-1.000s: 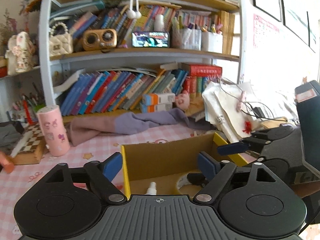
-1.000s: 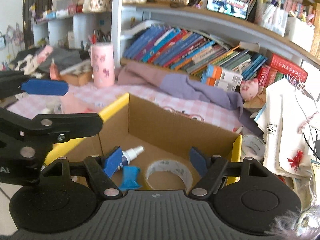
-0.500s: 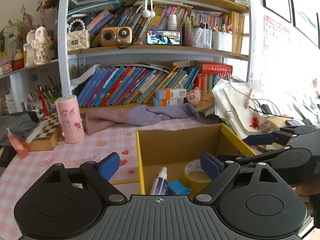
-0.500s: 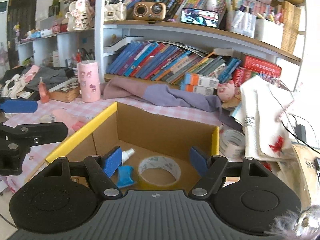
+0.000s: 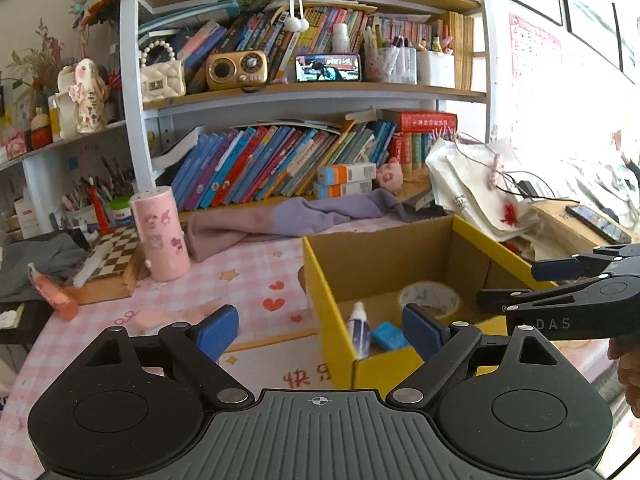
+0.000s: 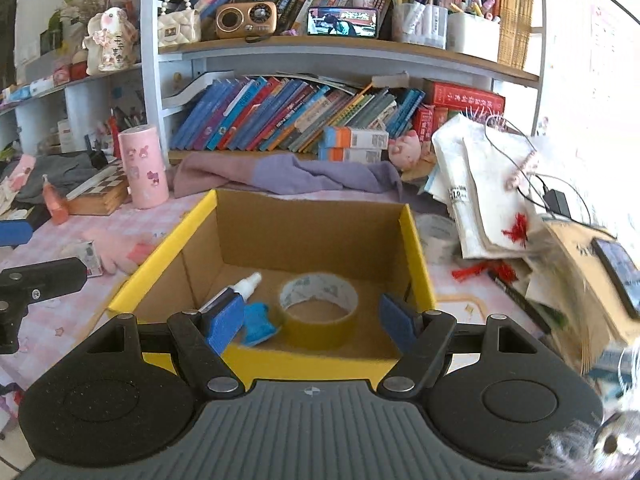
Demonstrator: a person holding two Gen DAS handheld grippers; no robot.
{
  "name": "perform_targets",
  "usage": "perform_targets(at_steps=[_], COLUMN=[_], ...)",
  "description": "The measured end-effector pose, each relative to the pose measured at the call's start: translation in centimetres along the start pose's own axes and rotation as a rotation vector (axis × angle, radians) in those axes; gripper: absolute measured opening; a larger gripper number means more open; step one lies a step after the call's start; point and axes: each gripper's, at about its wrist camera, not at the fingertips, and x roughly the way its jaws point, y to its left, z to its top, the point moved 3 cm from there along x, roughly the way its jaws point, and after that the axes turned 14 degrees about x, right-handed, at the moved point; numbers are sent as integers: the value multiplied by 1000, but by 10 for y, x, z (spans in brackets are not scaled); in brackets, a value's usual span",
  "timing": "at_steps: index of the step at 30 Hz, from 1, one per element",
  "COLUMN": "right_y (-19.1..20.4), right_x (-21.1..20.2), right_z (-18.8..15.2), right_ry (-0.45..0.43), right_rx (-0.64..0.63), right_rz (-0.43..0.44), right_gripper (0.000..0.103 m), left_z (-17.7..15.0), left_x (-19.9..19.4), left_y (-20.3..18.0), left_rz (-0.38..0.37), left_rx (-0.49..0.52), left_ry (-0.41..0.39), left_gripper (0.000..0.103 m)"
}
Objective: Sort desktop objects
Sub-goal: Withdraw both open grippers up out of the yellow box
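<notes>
The cardboard box (image 6: 304, 236) with yellow rims sits on the pink checked surface (image 5: 248, 292) as the collecting bin, open top toward both tools so things can be dropped straight in. 3 things already lie on its floor: a small spray bottle (image 6: 240, 290), a blue eraser-like block (image 6: 258, 322) and a roll of tape (image 6: 318, 308). The bottle lies on its side, long axis running diagonally, white nozzle pointing toward the box's far wall; the tape lies flat, its hole facing up. The left tool (image 5: 318, 326) is released, jaws wide and empty, straddling the box's near left corner. The right tool (image 6: 312, 316) is also released and holds nothing, poised over the near rim. Judging by this, unsorted items remain outside: a second tape roll (image 6: 438, 236) just right of the box, a pink tube (image 5: 52, 296) well left
</notes>
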Motion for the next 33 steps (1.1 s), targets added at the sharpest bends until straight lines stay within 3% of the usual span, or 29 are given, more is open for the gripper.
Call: perform_targets(at_steps=[11,19,33], right_y=[45,81,152], right_x=[-25,-53,-82], right_z=[-42,-75,-144], right_ry=[0,16,113], right_rx=[54,53,62], right_rz=[-62,-101,-96], right_gripper=[77,78,78], left_z=[-30,-68,-124], left_x=[-34,-63,-111], left_y=[30,50,80], left_rz=[-38,-52,-107], left_rx=[36,-6,17], left_ry=[-10,31,73], left_gripper=[91,91,92])
